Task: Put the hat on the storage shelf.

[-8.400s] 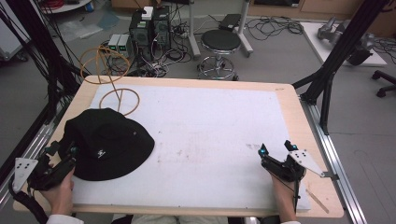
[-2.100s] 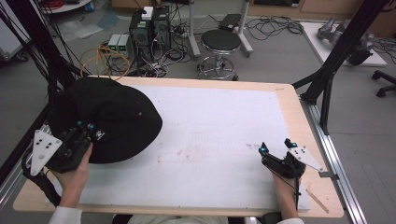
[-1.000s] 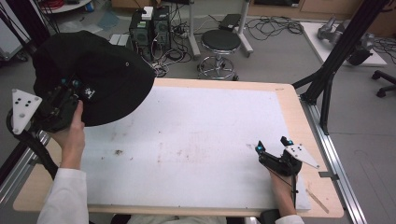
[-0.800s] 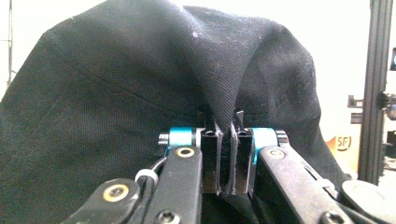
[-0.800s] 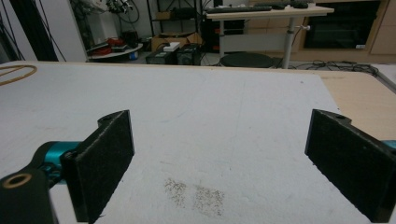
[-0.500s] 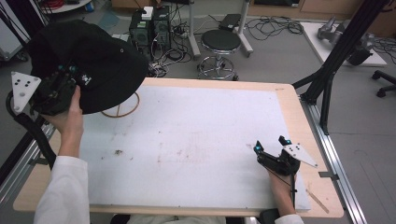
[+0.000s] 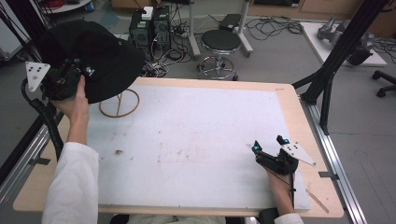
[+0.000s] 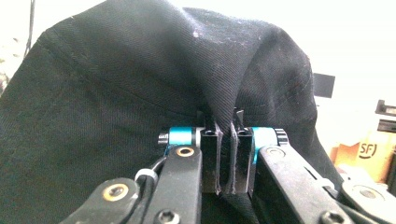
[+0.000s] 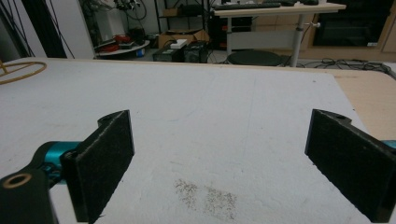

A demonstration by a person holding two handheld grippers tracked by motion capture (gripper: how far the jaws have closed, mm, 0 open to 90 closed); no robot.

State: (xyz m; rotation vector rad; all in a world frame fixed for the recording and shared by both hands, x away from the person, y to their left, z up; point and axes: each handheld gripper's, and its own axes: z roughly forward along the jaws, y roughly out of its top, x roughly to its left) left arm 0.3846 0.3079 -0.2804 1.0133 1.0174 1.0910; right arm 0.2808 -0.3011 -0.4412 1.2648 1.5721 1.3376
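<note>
Two grippers are showing in the high view. L gripper [image 7: 70, 77], w/ its grey three-cornered plate, is holding a black fabric bucket hat [image 7: 100, 53] up in the air at the table's far left corner, above and just beside a thin wooden ring stand [image 7: 119, 102] that is sitting on the white foam mat [image 7: 196, 144]. In the left gripper view its jaws are pressing together w/ a fold of the hat's cloth [image 8: 140, 93] pinched between the pads, so it's clamped on the hat. Hat is hanging dome-up, brim drooping round the gripper and hiding part of the ring. Person's left hand [image 7: 77, 105] and white sleeve are reaching up from the bottom left.

R gripper [image 7: 271, 148] is resting low on the mat near the table's right front, well apart from the hat. In the right gripper view its two black pads [image 9: 100, 163] are standing wide apart w/ nothing between them, just bare mat w/ a small speckled smudge [image 9: 205, 196]. Ring's edge is showing at far left there [image 9: 21, 72].
</note>
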